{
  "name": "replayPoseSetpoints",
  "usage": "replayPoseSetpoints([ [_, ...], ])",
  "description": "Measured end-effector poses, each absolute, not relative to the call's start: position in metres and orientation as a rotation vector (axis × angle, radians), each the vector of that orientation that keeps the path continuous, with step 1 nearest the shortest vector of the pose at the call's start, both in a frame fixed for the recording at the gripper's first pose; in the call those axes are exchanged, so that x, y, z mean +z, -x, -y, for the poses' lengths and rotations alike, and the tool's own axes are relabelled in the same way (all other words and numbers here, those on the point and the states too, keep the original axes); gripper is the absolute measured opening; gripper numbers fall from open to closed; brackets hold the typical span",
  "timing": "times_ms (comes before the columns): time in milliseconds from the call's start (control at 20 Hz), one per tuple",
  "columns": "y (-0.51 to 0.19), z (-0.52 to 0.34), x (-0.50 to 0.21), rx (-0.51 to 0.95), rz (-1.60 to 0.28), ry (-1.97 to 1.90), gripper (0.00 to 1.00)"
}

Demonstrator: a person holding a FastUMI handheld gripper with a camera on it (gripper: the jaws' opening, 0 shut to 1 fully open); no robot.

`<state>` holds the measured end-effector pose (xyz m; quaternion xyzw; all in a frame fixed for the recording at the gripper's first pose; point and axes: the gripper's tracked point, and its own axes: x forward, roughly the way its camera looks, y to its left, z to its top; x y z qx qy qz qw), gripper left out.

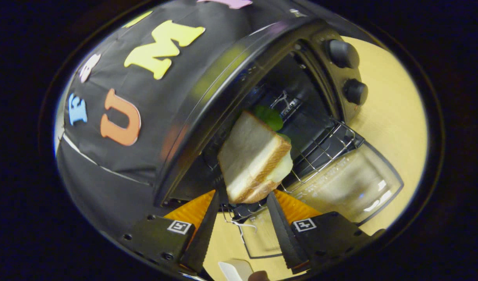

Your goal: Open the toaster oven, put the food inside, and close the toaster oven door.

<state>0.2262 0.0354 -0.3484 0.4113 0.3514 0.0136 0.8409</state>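
Observation:
A sandwich (255, 158) of white bread with a green leaf and pale filling is held between my fingers, and my gripper (244, 197) is shut on its near end. The whole view is tilted. Right behind the sandwich stands the black toaster oven (223, 89), its cavity open. A wire rack (324, 150) shows inside, partly slid out. The glass door (356, 183) hangs folded down in front of the oven, beside my right finger. The sandwich is at the mouth of the cavity, above the rack's front edge.
Two black knobs (348, 72) sit on the oven's control panel next to the opening. The oven stands on a light wooden table (395, 125). A small white object (233, 269) lies on the table below my fingers.

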Motion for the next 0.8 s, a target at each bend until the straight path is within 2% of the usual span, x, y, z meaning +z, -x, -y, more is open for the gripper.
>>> replayPoseSetpoints([
  [150,-0.214,-0.036,-0.345,0.037,-0.795,-0.781,0.81],
  [400,-0.182,-0.029,-0.307,0.056,-0.749,-0.646,0.83],
  [600,-0.143,-0.016,-0.284,0.058,-0.691,-0.456,0.96],
  [800,-0.1,-0.008,-0.27,0.091,-0.626,-0.243,0.97],
])
